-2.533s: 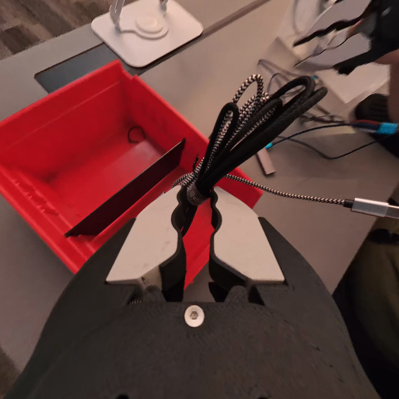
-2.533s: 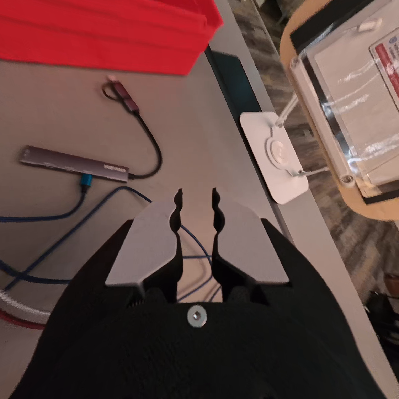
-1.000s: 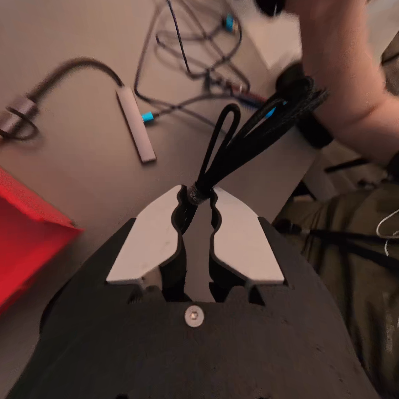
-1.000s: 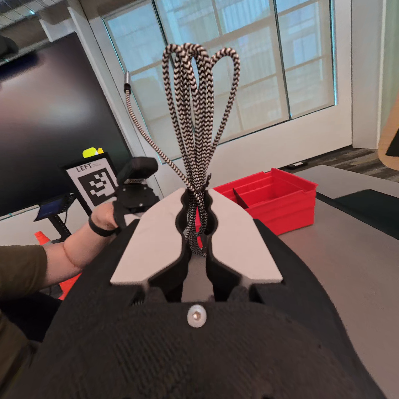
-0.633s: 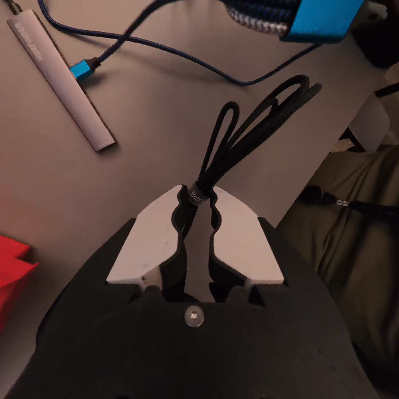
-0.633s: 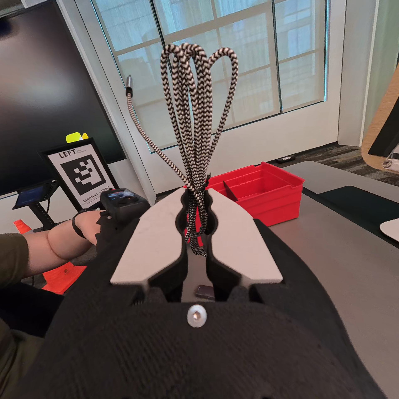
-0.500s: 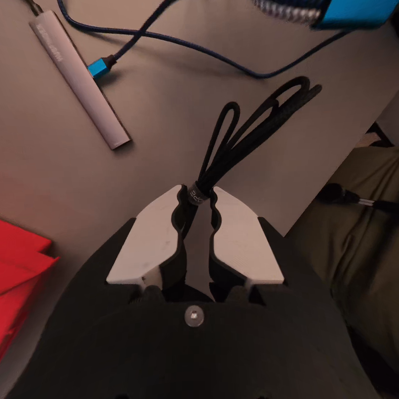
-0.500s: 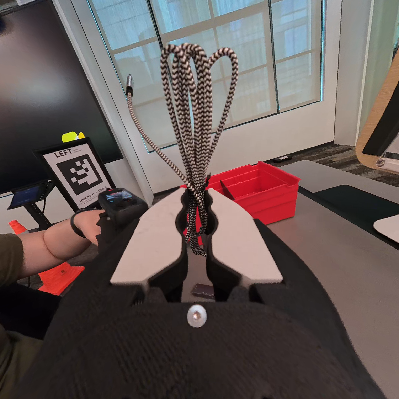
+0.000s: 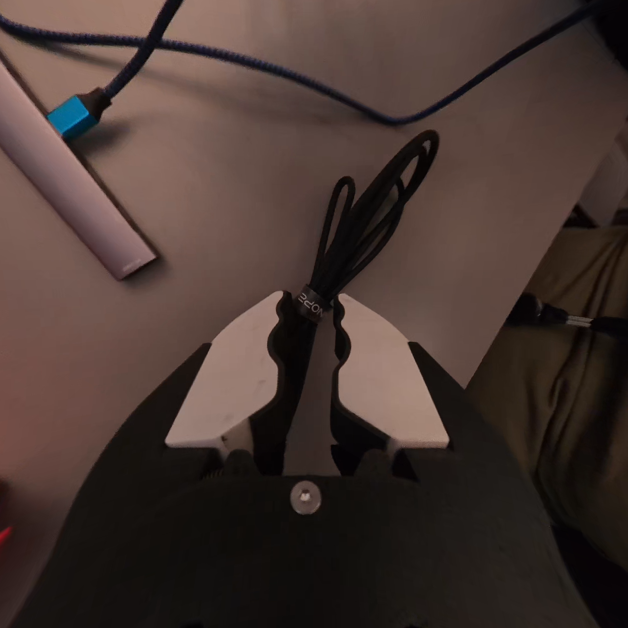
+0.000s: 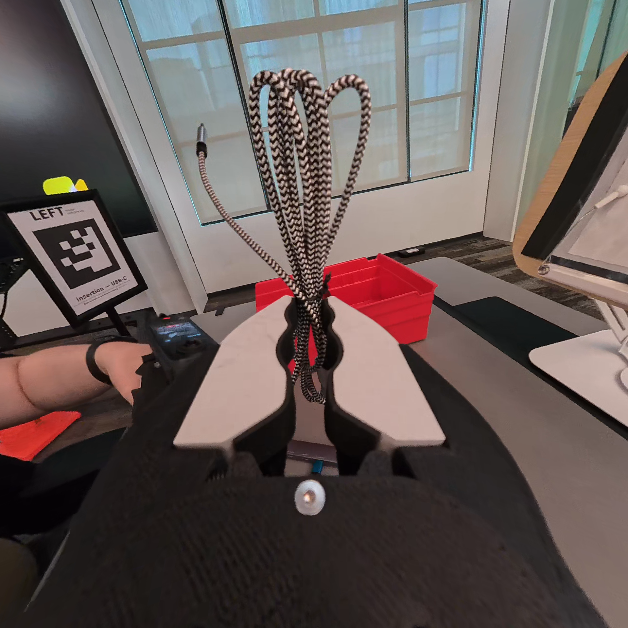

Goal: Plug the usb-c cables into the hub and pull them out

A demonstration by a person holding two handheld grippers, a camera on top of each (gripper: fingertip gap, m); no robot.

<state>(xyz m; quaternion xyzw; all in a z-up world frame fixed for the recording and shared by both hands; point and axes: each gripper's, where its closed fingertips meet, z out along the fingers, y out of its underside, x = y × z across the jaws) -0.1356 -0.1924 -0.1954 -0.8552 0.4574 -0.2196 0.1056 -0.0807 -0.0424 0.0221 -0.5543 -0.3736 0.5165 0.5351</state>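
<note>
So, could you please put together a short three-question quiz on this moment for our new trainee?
1. True or false: the left gripper is shut on the black cable bundle.
2. Which colour is the plug seated in the hub? A red, B blue, C white.
3. Fill in: the right gripper holds the striped cable bundle with its loops pointing ____.

Key: 1 true; 2 B; 3 up.
</note>
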